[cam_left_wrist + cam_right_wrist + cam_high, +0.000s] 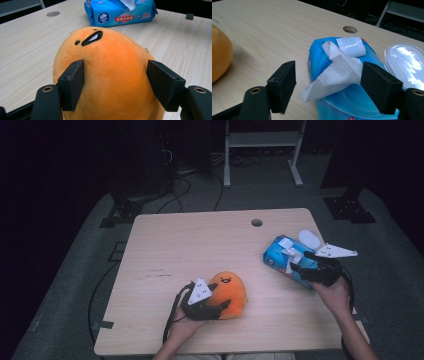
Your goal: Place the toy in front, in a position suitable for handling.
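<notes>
White tissue sheet (pixel 337 75) pokes up from blue wipes pack (pixel 290 260) between right gripper's (pixel 329 85) spread jaws.

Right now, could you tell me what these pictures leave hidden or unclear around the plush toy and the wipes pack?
- Orange plush toy: its base, cut off by the bottom edge of the left gripper view.
- Wipes pack: the near end, cut off in the right gripper view.
- Pack label: too small to read in the high view.
- Right gripper: covers part of the pack in the high view.
</notes>
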`<state>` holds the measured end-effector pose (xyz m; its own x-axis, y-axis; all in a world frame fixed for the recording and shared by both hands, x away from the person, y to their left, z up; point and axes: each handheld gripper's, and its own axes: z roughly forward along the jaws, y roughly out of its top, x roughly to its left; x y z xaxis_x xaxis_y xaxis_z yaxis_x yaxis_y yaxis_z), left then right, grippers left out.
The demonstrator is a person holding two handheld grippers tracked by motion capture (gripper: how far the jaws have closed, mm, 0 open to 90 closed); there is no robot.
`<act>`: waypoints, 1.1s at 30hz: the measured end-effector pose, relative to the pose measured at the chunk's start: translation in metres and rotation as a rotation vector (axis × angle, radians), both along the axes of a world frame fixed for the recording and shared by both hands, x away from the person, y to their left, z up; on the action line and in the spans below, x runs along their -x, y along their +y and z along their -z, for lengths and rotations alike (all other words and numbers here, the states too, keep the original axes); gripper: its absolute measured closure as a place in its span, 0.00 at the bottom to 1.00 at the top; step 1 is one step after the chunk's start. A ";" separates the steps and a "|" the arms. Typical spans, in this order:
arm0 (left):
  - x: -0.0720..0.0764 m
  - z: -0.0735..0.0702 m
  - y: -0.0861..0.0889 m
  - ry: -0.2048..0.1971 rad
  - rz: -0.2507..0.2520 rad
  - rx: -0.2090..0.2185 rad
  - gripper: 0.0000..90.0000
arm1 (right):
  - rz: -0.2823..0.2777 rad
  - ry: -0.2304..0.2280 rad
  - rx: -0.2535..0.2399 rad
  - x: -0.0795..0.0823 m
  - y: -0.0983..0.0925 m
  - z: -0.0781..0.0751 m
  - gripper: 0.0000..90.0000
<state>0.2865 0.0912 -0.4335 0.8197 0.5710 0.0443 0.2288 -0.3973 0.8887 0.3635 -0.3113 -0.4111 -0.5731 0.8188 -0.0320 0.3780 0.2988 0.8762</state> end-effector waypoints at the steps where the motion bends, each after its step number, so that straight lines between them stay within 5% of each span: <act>1: 0.000 0.000 0.000 0.000 -0.001 0.001 0.35 | 0.006 0.005 0.001 -0.004 0.000 0.001 0.33; 7: 0.001 0.001 0.001 -0.001 0.000 -0.001 0.34 | 0.025 0.017 0.009 -0.017 0.001 0.008 0.50; 13: 0.001 0.000 0.001 0.000 0.000 -0.003 0.33 | 0.049 0.041 0.030 -0.020 -0.002 0.011 0.87; 16: 0.000 0.001 0.002 0.001 0.000 -0.004 0.33 | 0.048 0.038 0.009 -0.020 -0.005 0.007 0.95; 24: 0.000 0.001 0.002 0.001 0.000 -0.004 0.33 | 0.053 0.030 -0.052 -0.018 -0.016 -0.017 0.98; 33: -0.001 0.002 0.003 -0.003 -0.002 0.002 0.32 | -0.028 -0.033 -0.101 -0.003 -0.009 -0.059 0.98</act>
